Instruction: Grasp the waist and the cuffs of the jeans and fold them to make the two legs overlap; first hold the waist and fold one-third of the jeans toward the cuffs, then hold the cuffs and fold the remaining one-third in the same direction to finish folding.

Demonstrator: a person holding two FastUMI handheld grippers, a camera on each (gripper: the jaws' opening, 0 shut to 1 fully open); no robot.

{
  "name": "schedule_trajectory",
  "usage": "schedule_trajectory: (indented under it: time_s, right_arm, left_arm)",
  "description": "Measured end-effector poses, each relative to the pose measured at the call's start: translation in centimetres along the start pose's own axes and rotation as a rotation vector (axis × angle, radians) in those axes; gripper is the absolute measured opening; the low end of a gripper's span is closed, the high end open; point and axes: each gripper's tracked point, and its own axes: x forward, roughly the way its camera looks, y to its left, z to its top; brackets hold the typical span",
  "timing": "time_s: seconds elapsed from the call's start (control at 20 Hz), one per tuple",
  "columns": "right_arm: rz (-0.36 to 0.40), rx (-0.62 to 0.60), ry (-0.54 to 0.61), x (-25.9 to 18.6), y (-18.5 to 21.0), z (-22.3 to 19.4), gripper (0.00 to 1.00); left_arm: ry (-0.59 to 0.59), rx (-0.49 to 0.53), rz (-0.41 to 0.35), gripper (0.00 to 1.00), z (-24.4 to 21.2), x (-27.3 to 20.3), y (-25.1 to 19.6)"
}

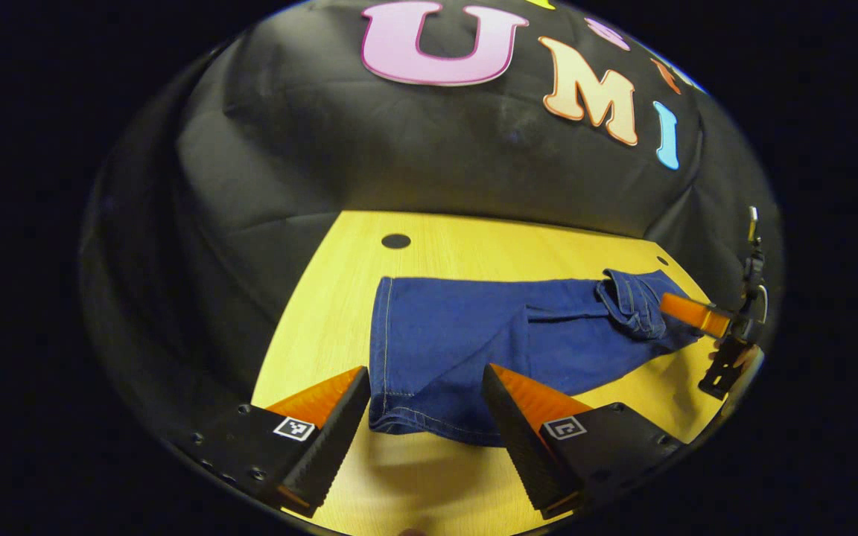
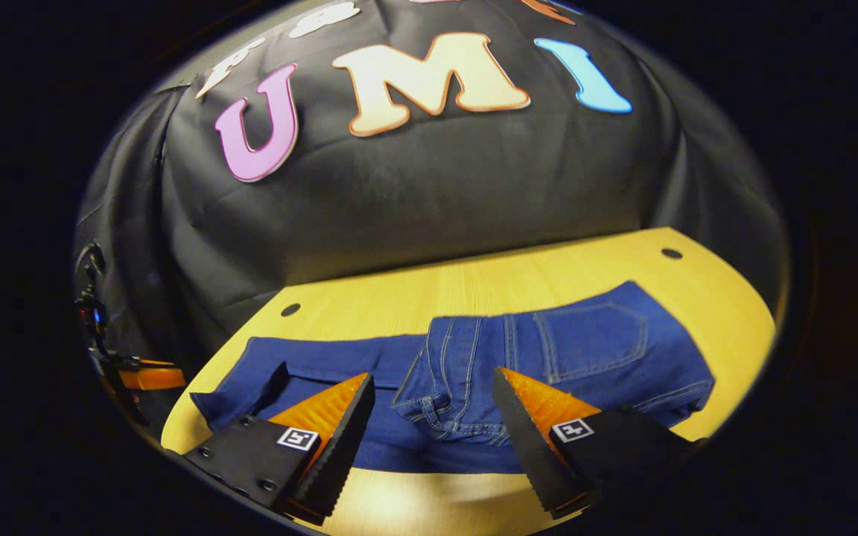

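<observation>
The jeans (image 1: 474,342) lie flat across the yellow wooden counter (image 1: 325,327), stretched sideways in front of the black cloth wall. In the left gripper view, the left gripper (image 1: 425,417) hovers over the cuff end with its jaws wide apart, the hem lying between them but not pinched. At the far end the waist (image 1: 634,301) is bunched and folded over (stitching and belt loops show), and the right gripper (image 1: 704,316) reaches in beside it. In the right gripper view, the right gripper (image 2: 433,424) hangs just above the crumpled waistband, jaws wide and gripping nothing; a back pocket (image 2: 593,342) faces up. Small dark holes (image 2: 671,253) mark the counter near its back edge.
</observation>
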Motion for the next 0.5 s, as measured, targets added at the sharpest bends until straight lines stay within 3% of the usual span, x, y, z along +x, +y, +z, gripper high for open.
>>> schedule_trajectory:
  time_s: [0.3,0.5]
  right_arm:
    - [-0.079,-0.011,-0.068,-3.9,-3.6,4.4,0.98]
    - [-0.126,-0.003,-0.066,-4.7,-5.5,4.3,0.98]
  left_arm:
    - [0.163,-0.019,0.022,0.96,-4.0,4.4,2.9]
    - [0.213,0.02,0.006,0.96,-4.8,4.6,3.0]
